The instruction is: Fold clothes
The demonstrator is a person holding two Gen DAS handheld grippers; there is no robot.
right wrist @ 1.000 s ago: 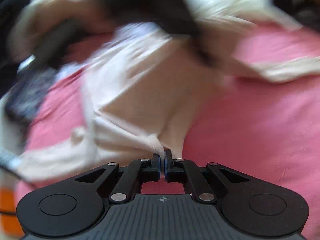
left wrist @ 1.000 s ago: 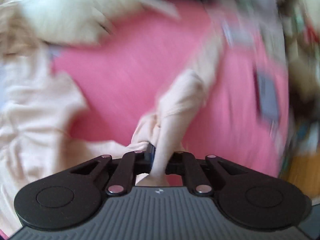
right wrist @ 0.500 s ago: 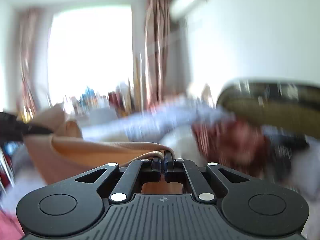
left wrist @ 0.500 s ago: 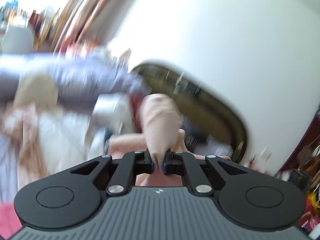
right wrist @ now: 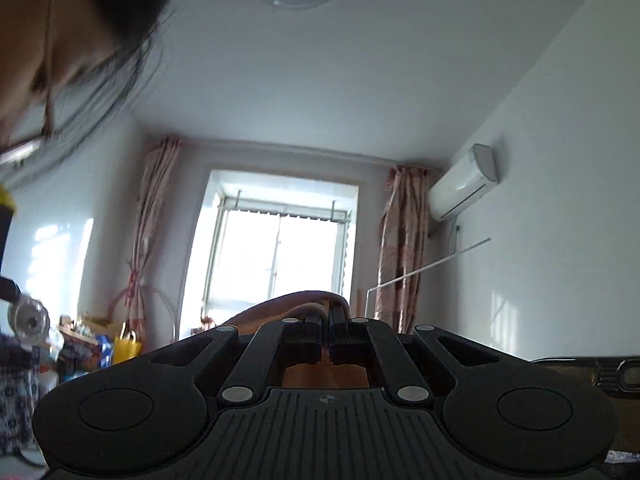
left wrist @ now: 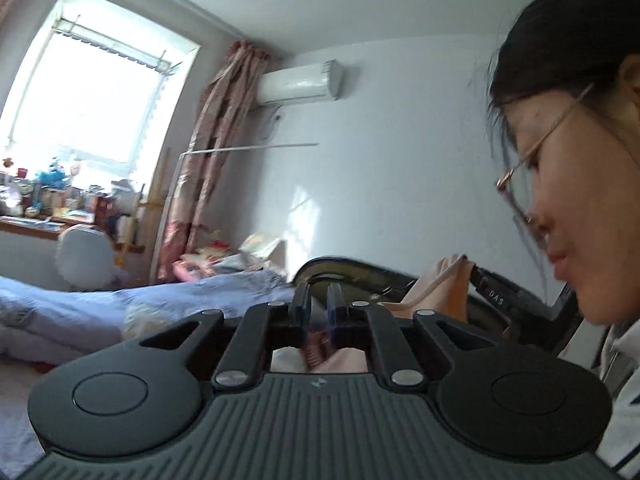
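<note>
I hold a pale pink garment (left wrist: 436, 292) lifted high in the air. In the left wrist view my left gripper (left wrist: 318, 300) has its jaws a narrow gap apart, and pink cloth (left wrist: 344, 360) shows just below them; the grip itself is hidden. In the same view my right gripper (left wrist: 474, 270) shows at the right, pinching the garment's top edge. In the right wrist view my right gripper (right wrist: 327, 316) is shut on a fold of the garment (right wrist: 288, 304), which drapes off to the left.
Both cameras point up into the room. The person's face (left wrist: 580, 184) is close on the right. A bed with a blue quilt (left wrist: 120, 304) lies at left. A window (right wrist: 280, 256), curtains (left wrist: 208, 168) and an air conditioner (left wrist: 300, 84) are behind.
Both grippers have risen from the pink bedcover and tilted up, lifting the garment off the bed. The left jaws now show a small gap where cloth filled them before.
</note>
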